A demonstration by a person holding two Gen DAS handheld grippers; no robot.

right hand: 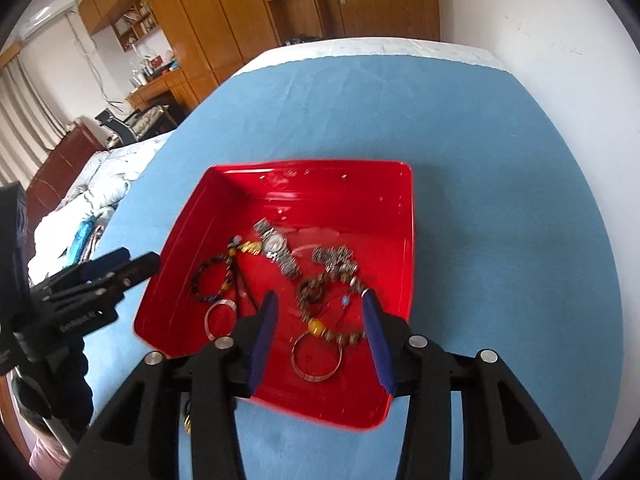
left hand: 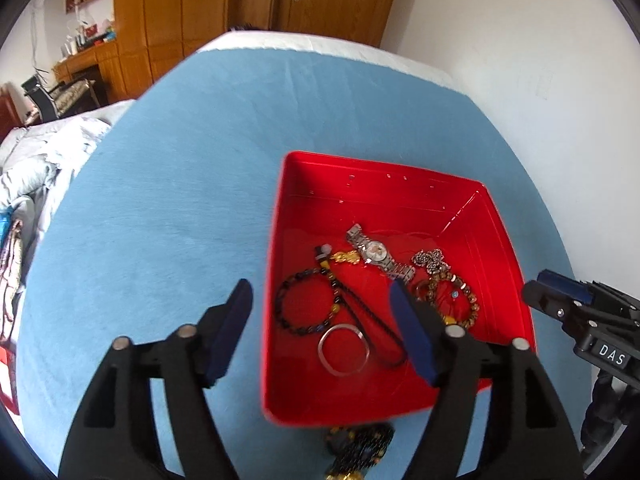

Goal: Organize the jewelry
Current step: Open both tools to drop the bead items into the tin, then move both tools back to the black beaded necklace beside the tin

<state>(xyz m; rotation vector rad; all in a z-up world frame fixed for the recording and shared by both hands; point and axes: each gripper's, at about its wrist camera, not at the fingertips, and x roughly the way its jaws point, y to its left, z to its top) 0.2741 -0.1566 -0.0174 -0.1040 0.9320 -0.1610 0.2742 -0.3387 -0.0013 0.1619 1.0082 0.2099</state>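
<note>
Nearest to us, our left gripper (left hand: 322, 330) stands wide open with nothing between its blue pads; one finger hangs over the cloth and the other over the tray's inside, so the tray's left wall sits in the gap without being touched. Our right gripper (right hand: 320, 336) is partly open, also empty, poised above the near right part of the tray.

Under everything we see the blue cloth (left hand: 180, 200) spread over the table. On it sits the red tray (left hand: 400, 192), open-topped, holding the jewelry. Of the pieces, the longest is a dark cord necklace (left hand: 372, 340) looping down the middle. Left of it lies a dark beaded bracelet (left hand: 288, 320), and to the right a brown beaded bracelet (right hand: 340, 336) with a yellow bead. A silver wristwatch (left hand: 376, 254) lies farther back, a gold charm (left hand: 346, 258) just beside it. A silver chain (left hand: 432, 262) is bunched near the watch. One silver bangle (left hand: 344, 350) lies at the cord's foot, another bangle (right hand: 316, 356) below the brown beads.

Outside the tray, against its near edge, a dark bead cluster (left hand: 360, 448) rests on the cloth.
</note>
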